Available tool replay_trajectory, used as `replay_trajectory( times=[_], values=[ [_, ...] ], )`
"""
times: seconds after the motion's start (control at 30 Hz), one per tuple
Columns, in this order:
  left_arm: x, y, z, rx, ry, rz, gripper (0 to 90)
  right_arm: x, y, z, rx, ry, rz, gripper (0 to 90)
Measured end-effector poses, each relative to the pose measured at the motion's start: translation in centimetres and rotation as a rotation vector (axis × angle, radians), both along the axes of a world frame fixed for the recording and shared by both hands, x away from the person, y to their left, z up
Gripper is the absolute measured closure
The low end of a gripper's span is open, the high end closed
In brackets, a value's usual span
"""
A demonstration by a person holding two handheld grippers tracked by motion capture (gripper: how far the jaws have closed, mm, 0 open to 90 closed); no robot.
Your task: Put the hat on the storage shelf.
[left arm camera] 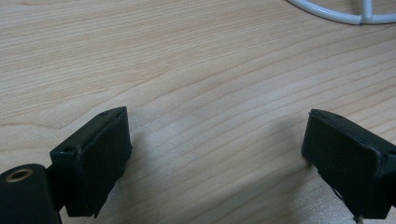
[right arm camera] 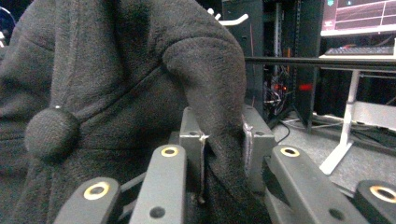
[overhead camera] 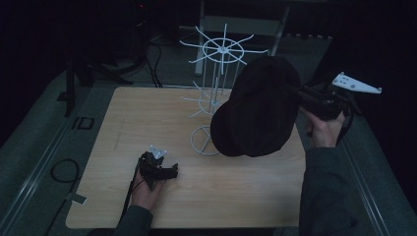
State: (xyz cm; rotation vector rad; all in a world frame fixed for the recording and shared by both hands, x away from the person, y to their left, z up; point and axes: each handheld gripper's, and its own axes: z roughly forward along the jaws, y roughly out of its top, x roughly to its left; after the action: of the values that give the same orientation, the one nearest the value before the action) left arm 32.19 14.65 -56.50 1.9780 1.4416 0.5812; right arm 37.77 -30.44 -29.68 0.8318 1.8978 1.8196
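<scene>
A black fleece cap (overhead camera: 258, 108) hangs in the air over the right half of the wooden table (overhead camera: 147, 118), just right of a white wire display stand (overhead camera: 219, 54). My right gripper (overhead camera: 301, 93) is shut on a fold of the cap (right arm camera: 140, 84); its jaws pinch the fabric between them, and the cap's top button (right arm camera: 50, 132) shows at the left. My left gripper (overhead camera: 167, 171) rests low on the table near the front left, open, with bare wood between its fingers (left arm camera: 98, 154). The stand's white base ring (left arm camera: 345, 14) lies beyond it.
The stand's round base (overhead camera: 202, 142) sits mid-table, partly behind the cap. Cables (overhead camera: 64, 169) and dark equipment lie off the table to the left and back. A desk with a monitor (right arm camera: 359, 18) stands in the background of the right gripper view.
</scene>
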Motion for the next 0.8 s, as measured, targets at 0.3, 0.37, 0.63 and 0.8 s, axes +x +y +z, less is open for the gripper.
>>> replay_trajectory(
  times=[0.3,0.37,0.63,0.8],
  values=[
    [0.0,0.0,0.0,0.001,0.0,0.0,8.6,0.6,0.2,-0.9,0.008,0.029,-0.009,74.6],
    [0.0,0.0,0.0,0.001,0.0,0.001,8.6,0.8,0.2,-1.1,0.008,0.035,-0.01,74.5],
    [0.0,0.0,0.0,0.002,0.0,0.0,8.6,0.9,0.2,-1.4,0.008,0.037,-0.03,69.2],
    [0.0,0.0,0.0,0.003,0.002,-0.003,8.6,0.8,0.3,-1.4,-0.008,0.032,-0.051,64.3]
  ],
)
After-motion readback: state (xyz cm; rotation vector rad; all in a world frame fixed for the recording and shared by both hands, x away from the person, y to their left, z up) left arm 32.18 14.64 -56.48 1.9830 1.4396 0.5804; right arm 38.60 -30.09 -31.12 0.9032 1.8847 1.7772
